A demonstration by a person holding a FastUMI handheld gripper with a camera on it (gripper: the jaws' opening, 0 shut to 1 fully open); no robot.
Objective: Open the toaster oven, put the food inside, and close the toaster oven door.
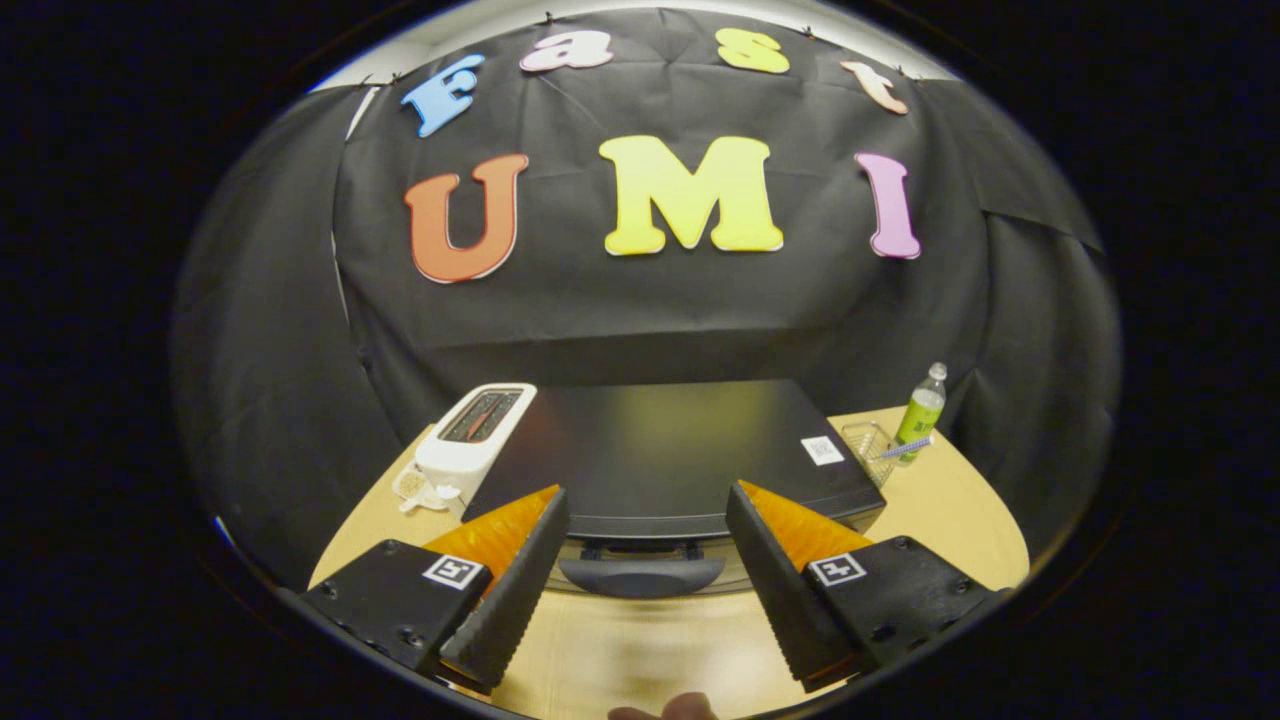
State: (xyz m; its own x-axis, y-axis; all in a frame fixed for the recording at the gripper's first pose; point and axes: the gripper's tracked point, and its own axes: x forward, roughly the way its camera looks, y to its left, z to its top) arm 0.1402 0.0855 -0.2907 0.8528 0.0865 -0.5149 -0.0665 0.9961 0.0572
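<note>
The round pale wooden tabletop (940, 500) carries the black box-shaped toaster oven (660, 450), door shut, its dark handle (640, 575) between the wide-open, empty claw (645, 580); approaching too high, the fingers may slip off it; the small wire basket (868, 445) holds a pen.

White toaster (473, 437), green bottle (922, 408), basket (866, 446)

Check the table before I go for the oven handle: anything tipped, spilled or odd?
Nothing stands out. The toaster oven sits square with its door shut; its handle lies between the open tool fingers. The white toaster, wire basket and bottle stand upright.
</note>
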